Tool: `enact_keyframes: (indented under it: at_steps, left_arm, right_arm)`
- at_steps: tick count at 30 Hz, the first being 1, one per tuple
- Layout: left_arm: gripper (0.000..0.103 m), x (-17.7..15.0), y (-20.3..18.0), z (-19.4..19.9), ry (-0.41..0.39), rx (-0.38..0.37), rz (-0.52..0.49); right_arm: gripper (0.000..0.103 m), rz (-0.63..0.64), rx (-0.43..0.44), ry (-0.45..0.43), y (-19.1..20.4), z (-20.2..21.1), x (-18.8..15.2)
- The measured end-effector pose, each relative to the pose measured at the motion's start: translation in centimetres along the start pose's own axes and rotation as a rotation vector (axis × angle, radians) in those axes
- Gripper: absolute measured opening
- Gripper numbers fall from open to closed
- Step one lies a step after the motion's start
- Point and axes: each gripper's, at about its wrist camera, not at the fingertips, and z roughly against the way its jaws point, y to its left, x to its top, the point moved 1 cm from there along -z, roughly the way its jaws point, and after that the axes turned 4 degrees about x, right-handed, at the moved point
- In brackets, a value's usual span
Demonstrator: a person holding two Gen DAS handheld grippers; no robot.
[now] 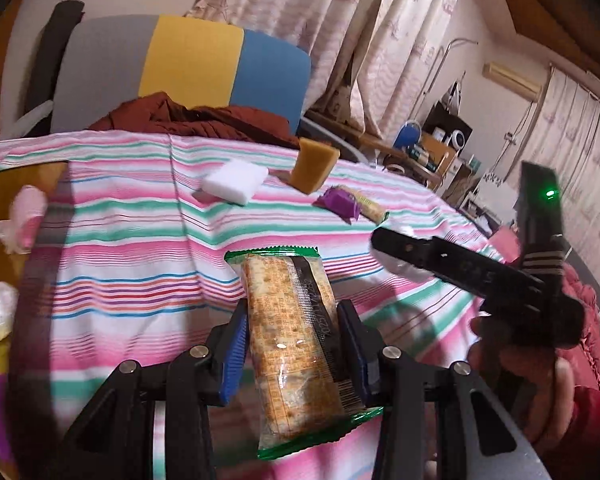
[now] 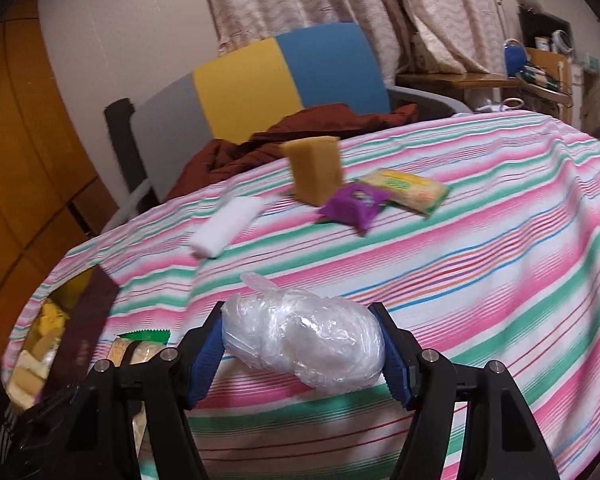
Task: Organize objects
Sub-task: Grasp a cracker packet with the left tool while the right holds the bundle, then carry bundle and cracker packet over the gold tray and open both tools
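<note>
My left gripper (image 1: 292,340) is shut on a green-edged cracker packet (image 1: 296,344) and holds it over the striped tablecloth (image 1: 140,240). My right gripper (image 2: 300,344) is shut on a crumpled clear plastic bag (image 2: 304,344); it also shows in the left wrist view (image 1: 452,256) at the right. Farther back on the cloth lie a white sponge (image 1: 236,182) (image 2: 224,228), a tan sponge (image 1: 314,166) (image 2: 314,170) standing up, a purple packet (image 1: 338,204) (image 2: 354,204) and a yellow-green packet (image 1: 370,208) (image 2: 410,190).
A dark-rimmed box (image 2: 80,320) at the left table edge holds several small items (image 1: 20,216). A grey, yellow and blue chair (image 1: 192,64) with a brown garment (image 2: 300,132) stands behind the table. Shelves and clutter (image 1: 440,144) stand at the right.
</note>
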Motion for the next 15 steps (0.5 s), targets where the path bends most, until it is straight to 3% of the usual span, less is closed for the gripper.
enact_keyframes:
  at_steps: [6, 15]
  left_arm:
    - [0.043, 0.1, 2.1, 4.3, -0.054, 0.014, 0.04]
    - [0.043, 1.7, 8.5, 8.2, -0.112, 0.108, 0.155]
  right_arm:
    - [0.069, 0.012, 0.07, 0.022, 3.4, -0.3, -0.7]
    - [0.069, 0.056, 0.225, 0.081, 9.7, -0.6, -2.0]
